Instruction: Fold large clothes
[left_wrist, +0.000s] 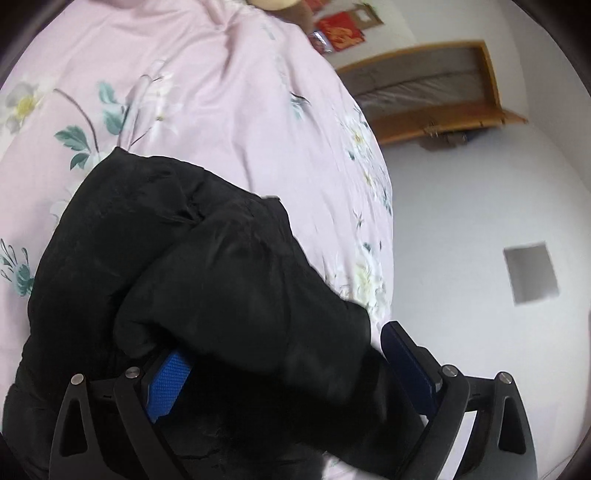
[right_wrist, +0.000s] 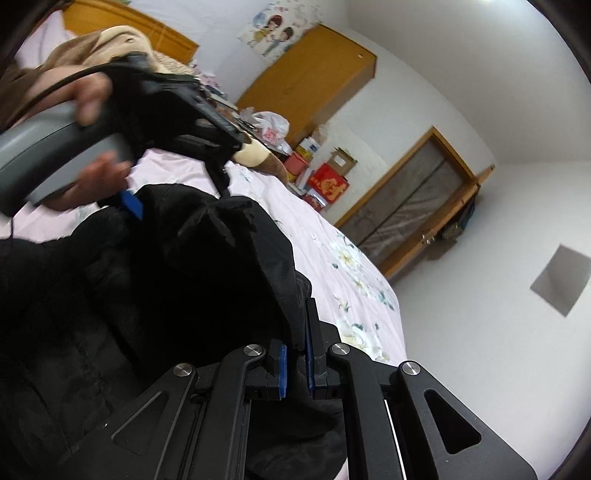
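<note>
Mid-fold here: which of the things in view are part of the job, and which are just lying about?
Part of the job:
- black padded jacket
- left gripper, jaws wide around a bunched fold
- right gripper, nipping the jacket's edge
- floral pink bedspread under it

Lying about:
- red gift box
- white plastic bag
- wooden cabinet
- cartoon poster

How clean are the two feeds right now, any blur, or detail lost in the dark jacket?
Left wrist view: the black jacket is nearly featureless, and the bedspread is smeared by motion blur. Right wrist view: the hand on the left gripper is blurred, and the jacket is underexposed; fisheye bending curves the door.
</note>
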